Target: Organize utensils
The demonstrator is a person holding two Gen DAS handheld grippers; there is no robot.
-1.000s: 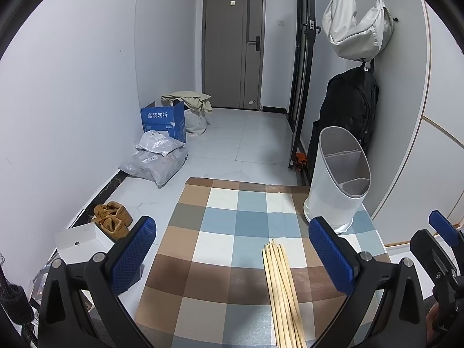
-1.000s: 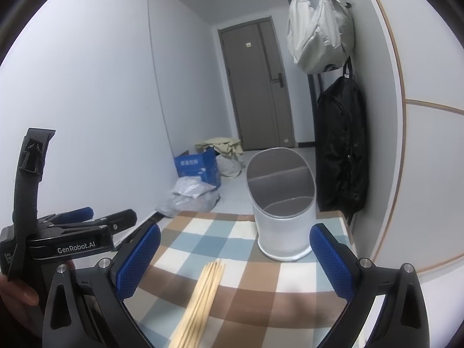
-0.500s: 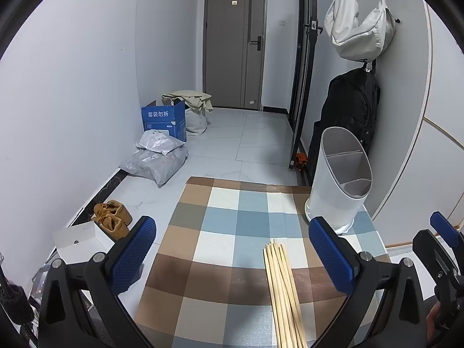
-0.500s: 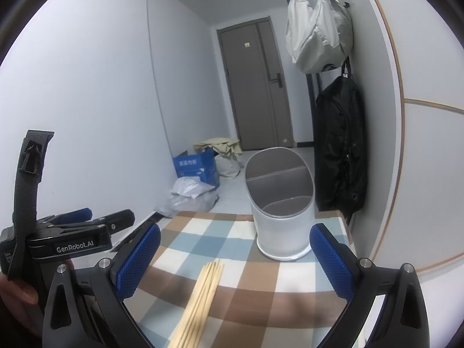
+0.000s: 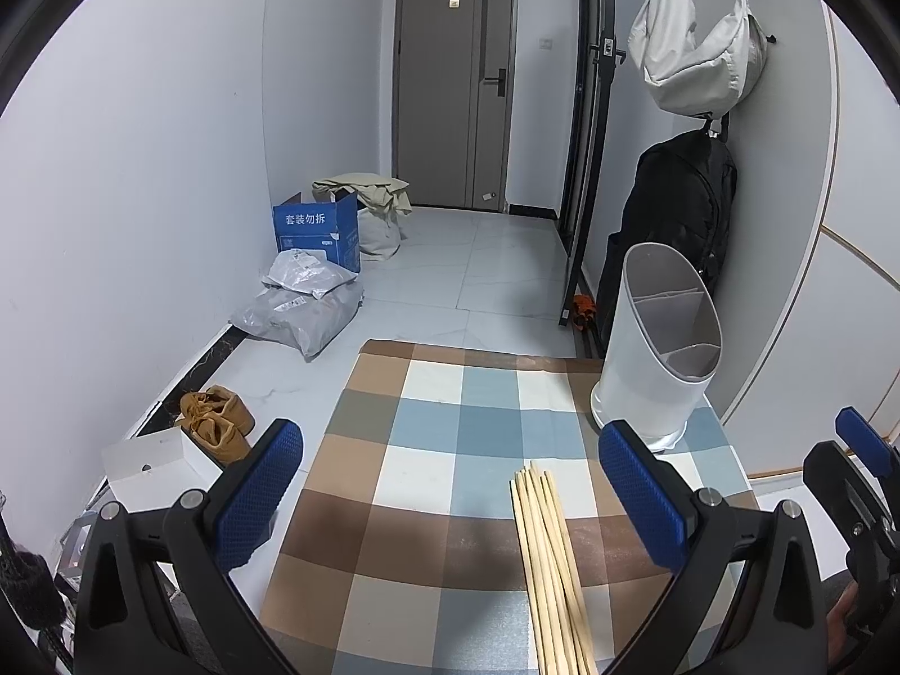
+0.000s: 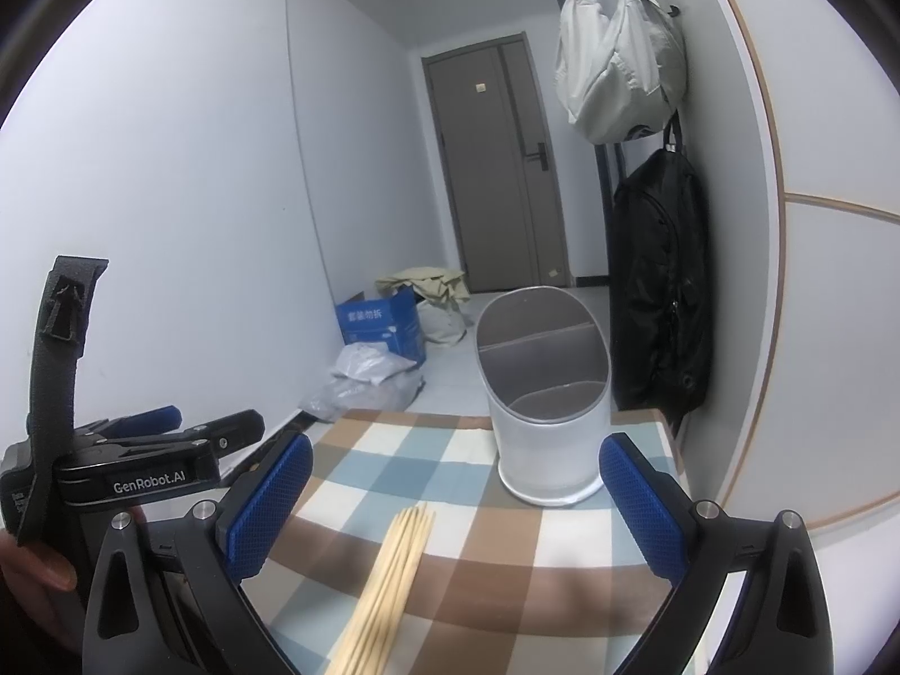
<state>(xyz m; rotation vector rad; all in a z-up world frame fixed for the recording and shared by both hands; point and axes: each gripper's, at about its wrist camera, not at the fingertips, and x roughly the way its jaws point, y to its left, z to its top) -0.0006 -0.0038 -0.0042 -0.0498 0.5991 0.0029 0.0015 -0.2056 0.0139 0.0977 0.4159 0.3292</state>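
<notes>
Left wrist view: both the left hand-held gripper (image 5: 450, 495) and right hand-held gripper (image 6: 455, 500) gape wide, empty, above chopsticks (image 5: 551, 568) on the tabletop (image 5: 433, 433), white holder (image 5: 658, 349) at its far right corner

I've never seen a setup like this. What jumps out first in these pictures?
Probably the bundle of wooden chopsticks lying on the checked tablecloth, framed by the open blue-padded left gripper. Past their tips, at the cloth's far right corner, stands a white divided utensil holder, nothing showing in it. The right gripper, also open, holds nothing.
</notes>
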